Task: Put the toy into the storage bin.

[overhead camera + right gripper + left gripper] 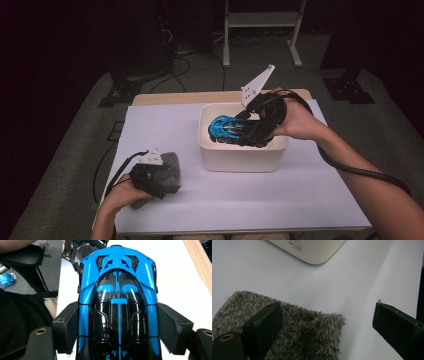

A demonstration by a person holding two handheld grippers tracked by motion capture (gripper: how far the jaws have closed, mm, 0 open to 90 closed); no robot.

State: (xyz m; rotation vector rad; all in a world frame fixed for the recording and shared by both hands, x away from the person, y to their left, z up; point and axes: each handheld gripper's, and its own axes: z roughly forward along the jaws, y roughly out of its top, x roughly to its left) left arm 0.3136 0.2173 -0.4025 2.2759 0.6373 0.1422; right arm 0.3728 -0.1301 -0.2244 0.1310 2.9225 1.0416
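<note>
Forearms come in from the bottom edge of the high view, and the landmark to read everything against is the white tub (243,152) on the pale table sheet (200,200). Well to the left of the tub and nearer the person, the left gripper (152,180) rests low over a grey fluffy cloth (172,165), probably parked there to keep that hand out of the way while the other works. Above the tub's opening, the right gripper (255,131) holds a blue toy car (227,127), nose pointing left, so the car hangs over the tub's inside rather than sitting on its floor; whether it is going in or coming out I cannot tell. From the left gripper view, the jaws stand wide apart with nothing between them; one black jaw lies over the cloth (287,332), the other over bare sheet, and a rounded corner of the tub (312,252) shows beyond the cloth. From the right gripper view, the car (117,302) sits lengthwise between the two padded jaws, which press on its flanks about midway along the body, a grip across the narrow width that likely keeps the car balanced and stops it from tipping nose-down. Beneath it lies the white sheet, with the table's wooden edge (200,262) at the side.
</note>
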